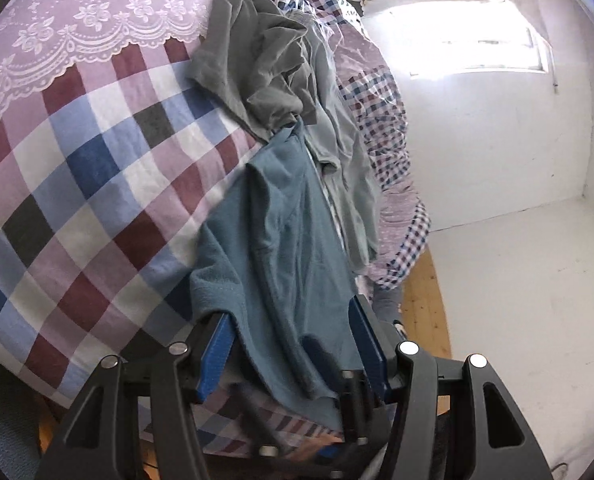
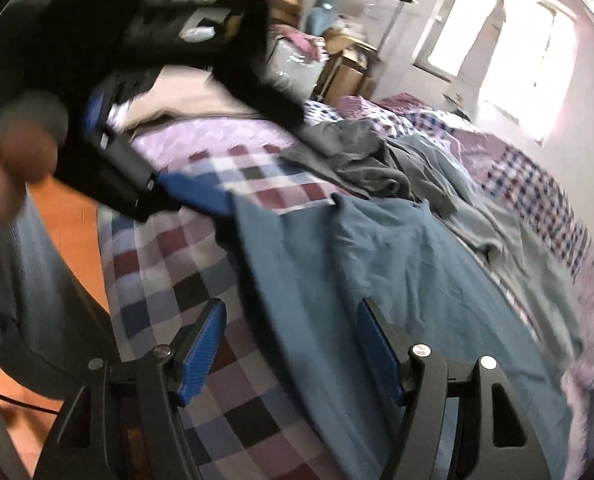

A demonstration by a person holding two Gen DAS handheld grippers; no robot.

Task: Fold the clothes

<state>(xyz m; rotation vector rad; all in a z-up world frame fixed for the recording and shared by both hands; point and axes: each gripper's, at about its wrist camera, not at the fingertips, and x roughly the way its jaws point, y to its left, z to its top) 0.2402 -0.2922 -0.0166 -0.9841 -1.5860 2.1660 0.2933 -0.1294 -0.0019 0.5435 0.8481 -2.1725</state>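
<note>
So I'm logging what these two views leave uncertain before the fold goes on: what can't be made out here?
- Blue garment: its near hem is hidden behind the left gripper in the left wrist view, so any grip is unclear.
- Grey clothes: heaped, the number of pieces unreadable.
- Person's hand: blurred, cut by the right wrist view's left edge.
- Window: overexposed, nothing visible outside.
</note>
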